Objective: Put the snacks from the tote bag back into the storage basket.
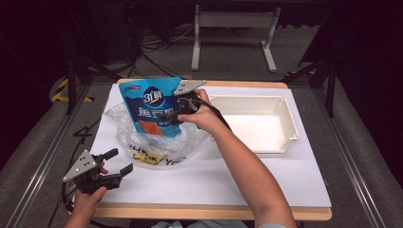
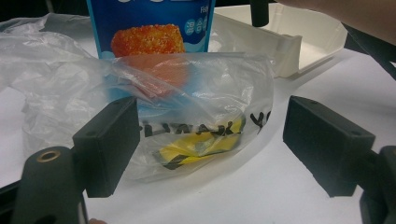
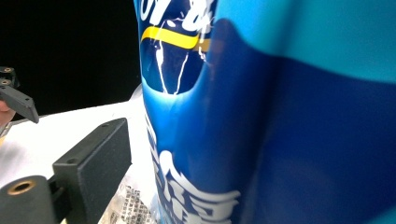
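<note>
Pouch (image 1: 151, 107), blue, held upright by the right gripper (image 1: 183, 110), its lower end set in a clear bag (image 1: 157, 142) left of centre on the table (image 1: 266, 175). Jaws are seen clamped on the pouch's right edge in the high view. Left gripper (image 1: 111, 167) is held spread and empty near the left corner. Yellow packet (image 2: 201, 147) inside the bag is shown by the left gripper view. White tray (image 1: 285, 128) is placed at the right.

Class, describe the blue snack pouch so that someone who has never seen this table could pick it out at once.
Start at the white sheet on the table. Left of the white tray sits a crumpled clear plastic bag. Standing upright in it, gripped by the right claw, is the blue snack pouch, marked by white lettering and an orange crumbed square.
</note>
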`<state>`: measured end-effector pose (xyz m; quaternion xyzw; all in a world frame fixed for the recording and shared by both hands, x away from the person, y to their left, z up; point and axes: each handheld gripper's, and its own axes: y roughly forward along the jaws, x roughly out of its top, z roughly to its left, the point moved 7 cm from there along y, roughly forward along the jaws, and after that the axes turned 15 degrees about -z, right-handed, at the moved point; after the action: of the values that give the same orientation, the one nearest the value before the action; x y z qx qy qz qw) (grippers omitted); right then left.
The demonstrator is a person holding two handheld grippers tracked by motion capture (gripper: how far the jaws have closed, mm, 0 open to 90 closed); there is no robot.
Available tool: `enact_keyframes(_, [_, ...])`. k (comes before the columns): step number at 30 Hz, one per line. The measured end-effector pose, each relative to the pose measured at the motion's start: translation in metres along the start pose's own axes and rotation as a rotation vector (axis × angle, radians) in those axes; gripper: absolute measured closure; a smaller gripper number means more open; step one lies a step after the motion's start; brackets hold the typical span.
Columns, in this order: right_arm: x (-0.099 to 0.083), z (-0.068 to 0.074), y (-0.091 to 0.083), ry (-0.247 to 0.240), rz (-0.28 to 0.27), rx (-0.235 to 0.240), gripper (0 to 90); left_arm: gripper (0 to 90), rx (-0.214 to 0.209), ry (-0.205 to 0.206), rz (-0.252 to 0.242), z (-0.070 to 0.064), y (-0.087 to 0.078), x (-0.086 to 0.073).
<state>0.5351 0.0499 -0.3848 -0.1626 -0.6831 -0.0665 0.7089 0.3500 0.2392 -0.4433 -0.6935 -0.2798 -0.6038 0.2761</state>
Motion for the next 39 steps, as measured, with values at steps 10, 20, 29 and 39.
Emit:
enact_keyframes(10, [-0.011, 0.001, 0.006, -0.019, -0.017, -0.018, 25.4, 19.6, -0.002, 0.004, -0.004, 0.0, 0.001, 0.0])
enact_keyframes(20, [-0.012, 0.005, 0.005, -0.017, 0.006, 0.042, 57.8, 19.7, -0.001, 0.005, -0.003, -0.001, 0.001, 0.0])
enact_keyframes(29, [-0.011, 0.007, 0.006, -0.018, 0.025, 0.026, 61.7, 19.7, -0.002, 0.01, -0.004, -0.001, 0.001, 0.0])
enact_keyframes(39, [-0.003, 0.009, 0.007, -0.016, 0.062, 0.021, 64.3, 19.6, 0.002, 0.007, -0.009, 0.0, 0.0, 0.001])
